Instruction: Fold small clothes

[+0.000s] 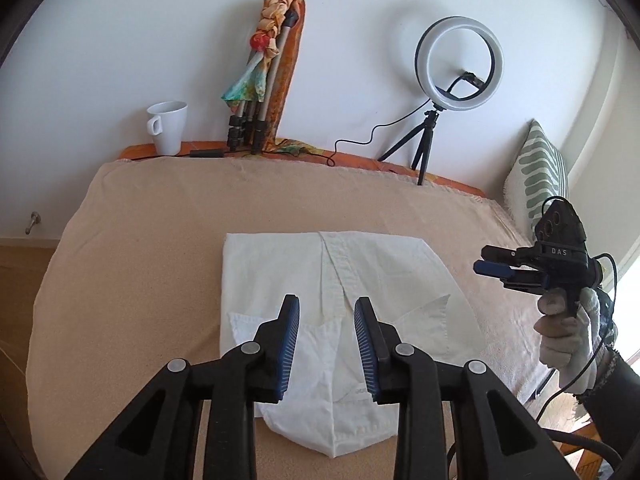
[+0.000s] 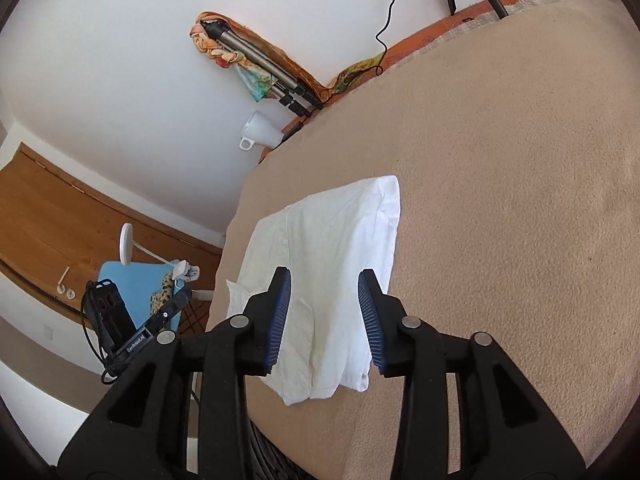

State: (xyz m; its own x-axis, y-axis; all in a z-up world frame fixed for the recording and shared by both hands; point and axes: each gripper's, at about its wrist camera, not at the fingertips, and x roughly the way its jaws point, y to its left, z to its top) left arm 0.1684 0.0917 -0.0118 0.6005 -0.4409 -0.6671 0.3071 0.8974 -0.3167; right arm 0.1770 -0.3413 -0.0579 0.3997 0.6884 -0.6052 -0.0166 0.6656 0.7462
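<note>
A folded white shirt (image 1: 340, 300) lies on the beige-covered table (image 1: 140, 240), its button placket running lengthwise away from the left gripper (image 1: 327, 344), collar end nearest it. Both the left gripper and the right gripper (image 2: 325, 316) hover above it with jaws parted, gripping nothing. Only the left view shows the ring light (image 1: 459, 63) and gloved hand (image 1: 568, 340); the right view shows a blue chair (image 2: 136, 292). A white mug (image 1: 168, 127) and folded tripod (image 1: 256, 92) stand against the wall.
</note>
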